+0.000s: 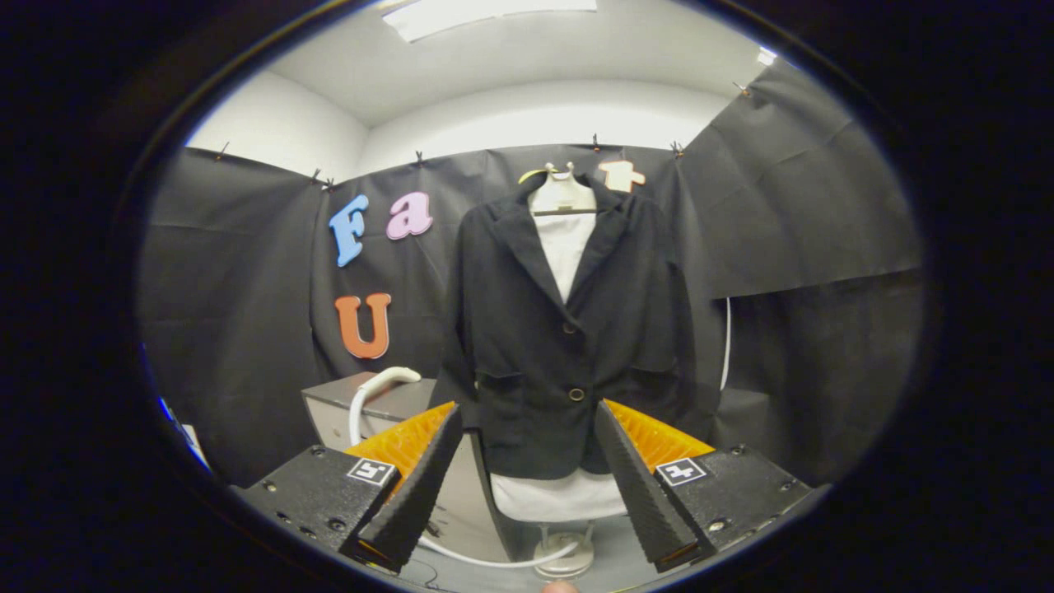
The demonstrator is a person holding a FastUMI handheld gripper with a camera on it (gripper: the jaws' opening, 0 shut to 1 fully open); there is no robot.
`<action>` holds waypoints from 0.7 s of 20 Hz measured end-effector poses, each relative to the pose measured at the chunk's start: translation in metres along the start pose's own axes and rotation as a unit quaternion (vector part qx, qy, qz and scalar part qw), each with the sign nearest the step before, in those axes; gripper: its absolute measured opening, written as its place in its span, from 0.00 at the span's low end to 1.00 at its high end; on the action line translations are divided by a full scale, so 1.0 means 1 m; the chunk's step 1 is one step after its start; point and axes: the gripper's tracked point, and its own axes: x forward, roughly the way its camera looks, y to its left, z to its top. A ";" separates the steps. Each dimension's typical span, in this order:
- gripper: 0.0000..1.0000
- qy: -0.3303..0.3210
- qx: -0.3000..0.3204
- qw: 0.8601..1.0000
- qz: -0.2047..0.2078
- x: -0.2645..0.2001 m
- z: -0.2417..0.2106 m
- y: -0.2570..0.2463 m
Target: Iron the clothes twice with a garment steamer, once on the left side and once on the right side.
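Tool: your tool (527, 473) has its two fingers (416, 486) spread wide apart with nothing between the pads; it grips nothing
Jacket: the black tailored jacket (568, 329) with two buttons hangs straight ahead of you, beyond the fingers, over a white torso form (564, 239) on a hanger; its front is buttoned and its hem sits in the gap between your fingertips
Form base: the white lower edge of the torso form (560, 498) shows below the jacket hem, with a round pale stand foot (564, 556) under it, low between the fingers
Steamer: the white curved handle of the garment steamer (383, 383) rests on top of a grey box-shaped unit (354, 403), just left of the jacket and beyond your left finger; it is apart from your tool
Hose: a white hose (486, 562) runs along the floor from under the left finger towards the stand foot
Cord: a thin white cord (726, 346) hangs against the black cloth wall (239, 313) just right of the jacket sleeve
Ceiling: a bright ceiling light panel (494, 12) glows above the booth
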 end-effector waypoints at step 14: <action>1.00 0.044 0.017 0.984 0.172 0.145 0.006 0.234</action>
